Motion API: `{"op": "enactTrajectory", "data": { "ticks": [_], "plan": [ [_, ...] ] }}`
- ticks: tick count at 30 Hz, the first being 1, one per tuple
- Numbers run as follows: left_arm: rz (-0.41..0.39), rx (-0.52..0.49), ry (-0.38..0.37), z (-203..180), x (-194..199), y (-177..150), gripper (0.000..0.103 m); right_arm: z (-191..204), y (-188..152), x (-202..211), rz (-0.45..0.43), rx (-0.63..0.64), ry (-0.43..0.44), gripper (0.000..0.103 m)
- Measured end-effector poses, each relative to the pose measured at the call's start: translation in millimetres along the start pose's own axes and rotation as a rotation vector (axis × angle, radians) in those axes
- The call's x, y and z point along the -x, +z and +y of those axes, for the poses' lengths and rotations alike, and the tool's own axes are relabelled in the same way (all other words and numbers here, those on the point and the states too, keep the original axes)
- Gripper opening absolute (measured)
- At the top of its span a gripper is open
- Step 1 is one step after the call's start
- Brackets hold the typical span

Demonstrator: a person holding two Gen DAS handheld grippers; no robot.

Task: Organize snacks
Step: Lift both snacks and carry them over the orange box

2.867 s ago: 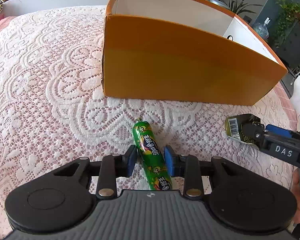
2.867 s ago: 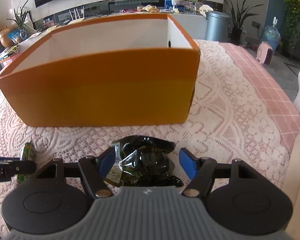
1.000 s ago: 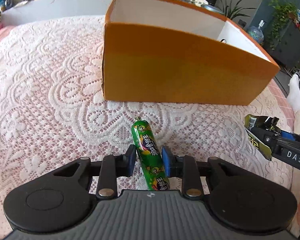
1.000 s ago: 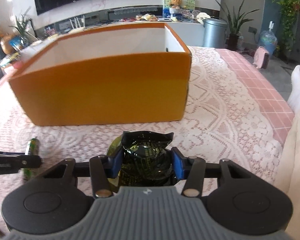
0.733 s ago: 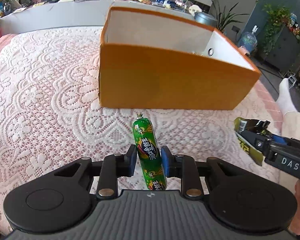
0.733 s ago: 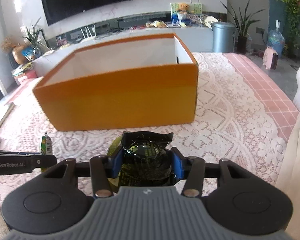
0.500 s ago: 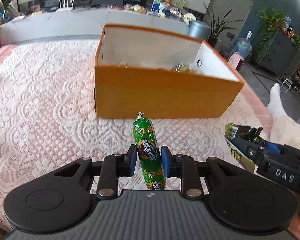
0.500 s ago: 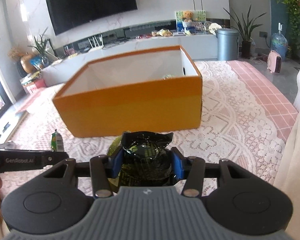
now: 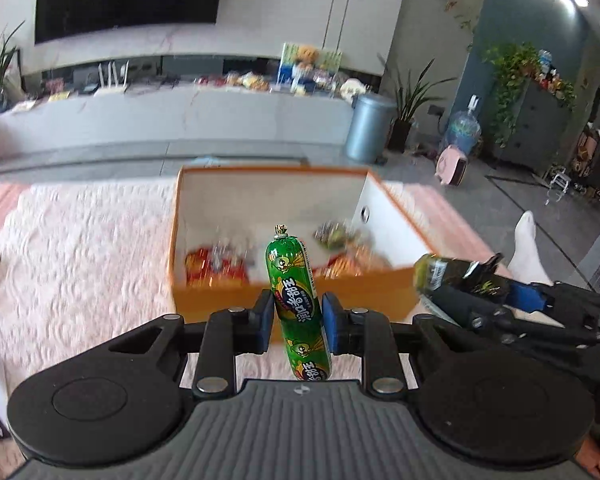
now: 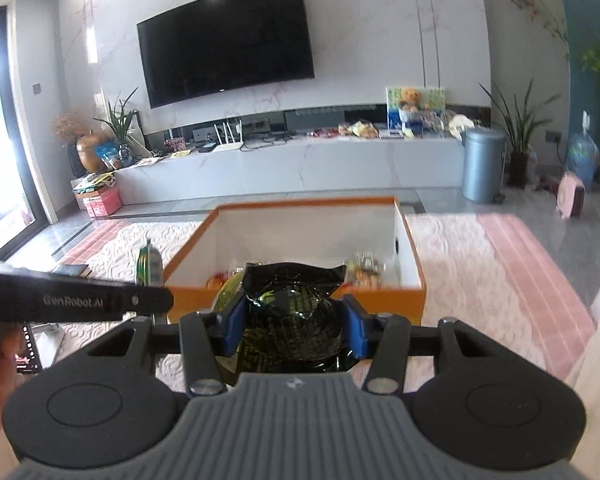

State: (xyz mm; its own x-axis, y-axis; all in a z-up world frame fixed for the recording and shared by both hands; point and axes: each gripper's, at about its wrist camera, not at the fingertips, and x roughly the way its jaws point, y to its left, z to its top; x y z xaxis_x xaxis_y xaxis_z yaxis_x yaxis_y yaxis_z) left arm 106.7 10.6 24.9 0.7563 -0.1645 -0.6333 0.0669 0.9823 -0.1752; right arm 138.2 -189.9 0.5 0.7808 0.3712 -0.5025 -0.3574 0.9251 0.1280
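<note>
My left gripper is shut on a green sausage snack, held in the air in front of the orange box. My right gripper is shut on a dark green and black snack packet, also lifted, near the box's front wall. The box is open on top, white inside, and holds several blurred snacks. In the left wrist view the right gripper shows at the right with its packet. In the right wrist view the sausage shows at the left.
The box stands on a table covered with a pink lace cloth. A dark flat object lies on the cloth at the left. A person's hand and white-socked foot are near. A TV bench and grey bin stand beyond.
Both grippers have risen from the tablecloth with their snacks, and the inside of the box has come into view. Neither grip has altered.
</note>
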Motion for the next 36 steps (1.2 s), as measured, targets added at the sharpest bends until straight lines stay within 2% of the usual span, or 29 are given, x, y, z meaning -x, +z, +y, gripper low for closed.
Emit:
{"op": "enactTrajectory", "data": {
  "ticks": [8,15,23,28,36],
  "plan": [
    [-0.056,-0.015,0.014,-6.2,-17.9,37.4,0.028,-10.3,43.9,-31.4,-0.027,0.047,0.003,0.048],
    [-0.036,-0.011,0.026,0.3,-53.7,57.6,0.028,-14.4,68.6,-76.8,0.005,0.071,0.001,0.048],
    [0.08,-0.016,0.051,24.1,-113.7,58.7,0.028,-16.6,78.9,-148.3,0.119,0.114,0.023,0.049],
    [0.19,-0.011,0.068,40.8,-153.5,54.6,0.028,-18.6,72.4,-202.6,0.251,0.139,0.035,0.049],
    [0.295,-0.066,0.091,44.9,-189.8,48.6,0.028,-15.3,59.0,-259.7,0.407,0.206,0.019,0.049]
  ]
}}
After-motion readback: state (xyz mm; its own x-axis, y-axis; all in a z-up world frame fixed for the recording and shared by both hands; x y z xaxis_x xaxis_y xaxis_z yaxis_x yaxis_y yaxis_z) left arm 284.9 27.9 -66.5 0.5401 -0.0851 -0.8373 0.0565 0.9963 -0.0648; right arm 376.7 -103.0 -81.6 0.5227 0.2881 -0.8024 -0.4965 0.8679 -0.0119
